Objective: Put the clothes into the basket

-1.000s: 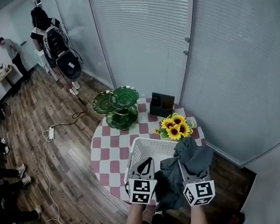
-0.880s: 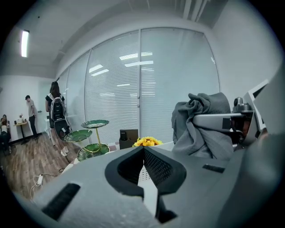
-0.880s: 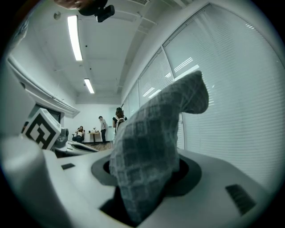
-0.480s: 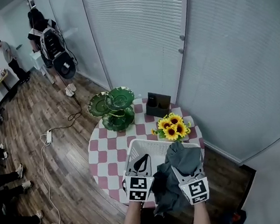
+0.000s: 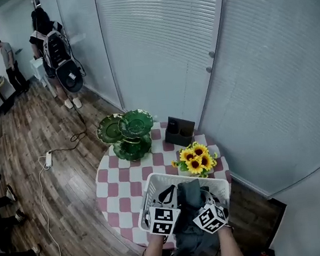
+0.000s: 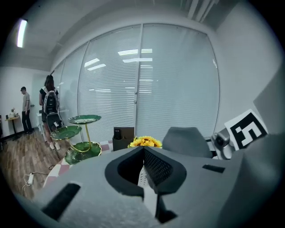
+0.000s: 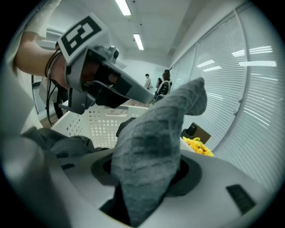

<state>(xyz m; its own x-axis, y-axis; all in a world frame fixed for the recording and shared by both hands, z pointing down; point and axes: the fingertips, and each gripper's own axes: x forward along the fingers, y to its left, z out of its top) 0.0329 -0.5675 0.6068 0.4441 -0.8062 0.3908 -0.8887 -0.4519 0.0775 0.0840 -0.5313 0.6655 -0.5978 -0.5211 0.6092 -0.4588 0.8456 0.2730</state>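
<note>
Clothes here come to one grey garment (image 7: 156, 133), ribbed and crumpled. Its upper fold is pinched between the clenched jaws of the right gripper (image 7: 149, 169), and the rest is heaped inside the single white perforated basket (image 5: 155, 182). In the head view a tail of the garment spills over the basket's near rim.

There are two grippers. The left gripper (image 6: 143, 151) has its jaws closed tip to tip on nothing, above the basket's left side.

The basket sits at the near edge of the round checkered table (image 5: 114, 181), whose left half is bare. Beyond the basket stand one bunch of sunflowers (image 5: 196, 160), one black box (image 5: 179, 131) and one green three-tier stand (image 5: 127, 131).
</note>
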